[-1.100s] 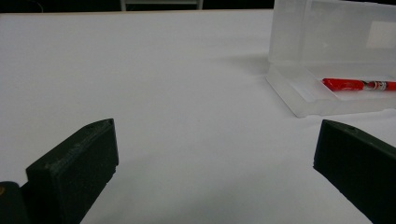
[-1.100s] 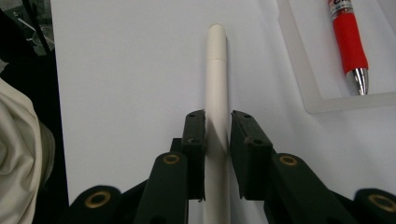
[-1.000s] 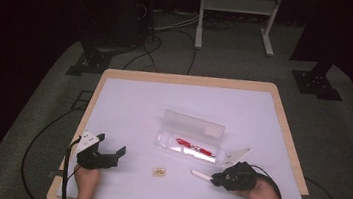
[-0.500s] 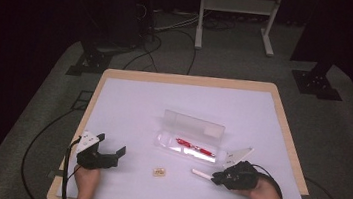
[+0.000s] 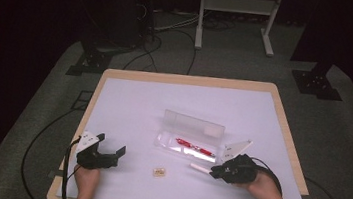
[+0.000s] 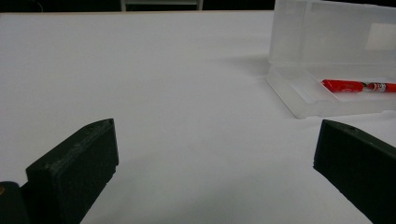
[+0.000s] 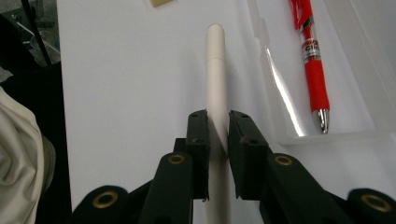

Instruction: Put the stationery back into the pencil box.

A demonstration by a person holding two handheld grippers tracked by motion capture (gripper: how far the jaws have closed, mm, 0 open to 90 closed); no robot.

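A clear plastic pencil case (image 5: 188, 137) lies open mid-table, its lid standing up behind it and a red pen (image 5: 194, 147) in its tray. In the right gripper view the red pen (image 7: 312, 60) lies in the case (image 7: 355, 56) to the right of my jaws. My right gripper (image 7: 217, 122) is shut on a white pen (image 7: 215, 79), whose capped end points away along the table. In the high view the right gripper (image 5: 215, 172) sits near the front right, the white pen (image 5: 200, 168) sticking out to its left. My left gripper (image 5: 117, 154) rests at the front left, open, with nothing between its fingers (image 6: 79, 163).
A small tan eraser (image 5: 158, 172) lies near the front edge between the two grippers. The white table top (image 5: 133, 109) has a wooden rim. Beyond the table, cables and stand feet lie on the dark floor. The case (image 6: 327, 60) stands to the right in the left gripper view.
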